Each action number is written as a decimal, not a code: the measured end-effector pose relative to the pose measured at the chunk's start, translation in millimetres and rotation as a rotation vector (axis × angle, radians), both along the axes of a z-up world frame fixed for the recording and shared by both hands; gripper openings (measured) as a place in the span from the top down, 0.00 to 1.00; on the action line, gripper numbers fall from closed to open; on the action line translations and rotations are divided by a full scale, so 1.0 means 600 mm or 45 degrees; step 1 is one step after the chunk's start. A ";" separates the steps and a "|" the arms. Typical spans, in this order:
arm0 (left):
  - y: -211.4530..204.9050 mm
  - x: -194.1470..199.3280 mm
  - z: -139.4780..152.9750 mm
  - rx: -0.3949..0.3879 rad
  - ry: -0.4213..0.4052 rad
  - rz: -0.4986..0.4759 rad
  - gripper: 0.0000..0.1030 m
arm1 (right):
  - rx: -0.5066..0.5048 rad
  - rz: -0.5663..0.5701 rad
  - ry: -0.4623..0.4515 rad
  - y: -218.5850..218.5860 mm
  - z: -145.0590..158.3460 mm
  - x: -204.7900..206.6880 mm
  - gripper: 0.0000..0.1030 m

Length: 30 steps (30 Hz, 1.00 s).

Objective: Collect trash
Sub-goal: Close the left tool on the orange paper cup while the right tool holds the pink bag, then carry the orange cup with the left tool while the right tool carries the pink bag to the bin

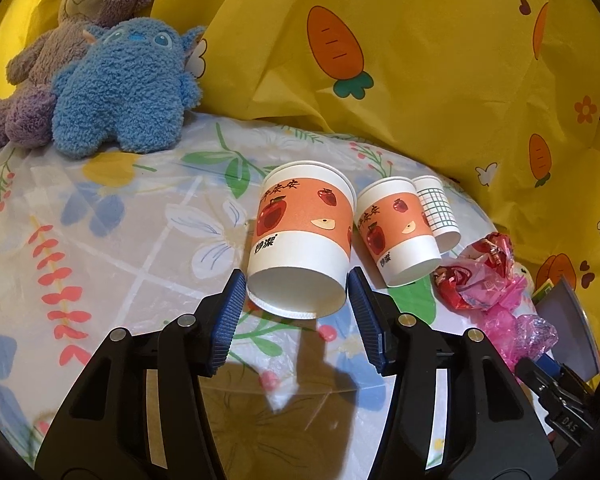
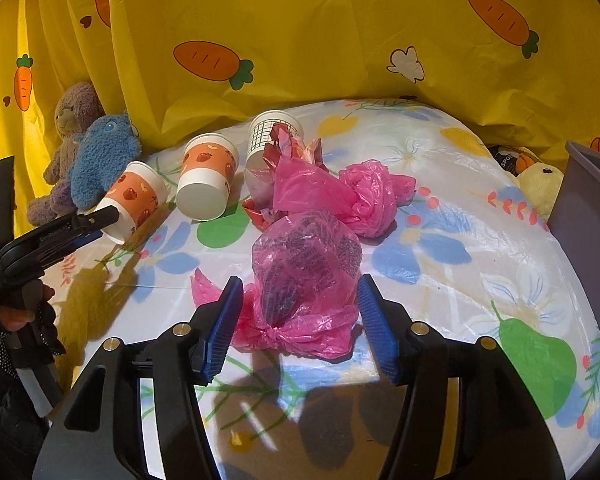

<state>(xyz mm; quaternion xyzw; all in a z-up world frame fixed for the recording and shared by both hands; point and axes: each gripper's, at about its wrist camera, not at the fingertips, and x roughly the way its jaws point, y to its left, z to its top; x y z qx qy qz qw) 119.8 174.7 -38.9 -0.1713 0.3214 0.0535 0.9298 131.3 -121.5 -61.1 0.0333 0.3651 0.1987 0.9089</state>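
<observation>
Left wrist view: the left tongs stand about half open around the base end of a tipped paper cup printed with apples. The cup lies on its side on the flower-print surface, its long axis running straight ahead from the tongs, base toward them and rim away. Both blue pads sit right at the cup's walls; they look to be touching, so I judge this a grip just made, though how firm it is I cannot tell. A second apple cup and a grid-print cup lie ahead and to the right, with crumpled pink and red wrappers further right.

Right wrist view: the right tongs are parted, and a knotted pink plastic bag lies between the blue pads, knot end nearest, bulk reaching forward. A small gap shows at each pad, so nothing is held. The bag's long axis lies roughly along the tongs' own line, so closing across its width should catch it. The grey bin stands ahead and well to the right. The left tongs show at the far left edge, at the cup.
</observation>
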 end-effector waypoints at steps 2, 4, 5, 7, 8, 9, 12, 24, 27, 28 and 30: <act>-0.010 -0.018 0.012 0.020 -0.034 0.000 0.49 | 0.024 0.010 0.027 0.001 -0.004 0.005 0.48; -0.020 -0.034 0.022 0.034 -0.065 -0.001 0.49 | 0.030 0.019 0.032 0.001 -0.004 0.004 0.55; -0.025 -0.043 0.025 0.037 -0.076 0.000 0.49 | 0.026 0.022 0.027 0.001 -0.004 0.002 0.60; -0.034 -0.056 0.030 0.035 -0.092 -0.003 0.49 | 0.019 0.037 0.017 0.004 -0.002 -0.004 0.67; -0.039 -0.061 0.032 0.033 -0.099 -0.009 0.49 | 0.013 0.045 0.004 0.006 0.000 -0.009 0.71; -0.045 -0.068 0.034 0.033 -0.105 -0.015 0.49 | 0.008 0.048 -0.008 0.005 0.001 -0.014 0.75; -0.064 -0.087 0.041 0.037 -0.126 -0.035 0.49 | 0.018 0.046 -0.030 -0.002 0.007 -0.030 0.79; -0.143 -0.123 0.062 0.044 -0.186 -0.147 0.49 | 0.074 -0.031 -0.146 -0.070 0.043 -0.101 0.80; -0.170 -0.124 0.070 0.046 -0.201 -0.189 0.49 | 0.079 -0.057 -0.178 -0.089 0.057 -0.115 0.80; -0.180 -0.123 0.073 0.049 -0.205 -0.204 0.49 | 0.079 -0.068 -0.189 -0.096 0.062 -0.119 0.80; -0.203 -0.123 0.082 0.053 -0.220 -0.240 0.49 | 0.082 -0.088 -0.210 -0.110 0.071 -0.126 0.80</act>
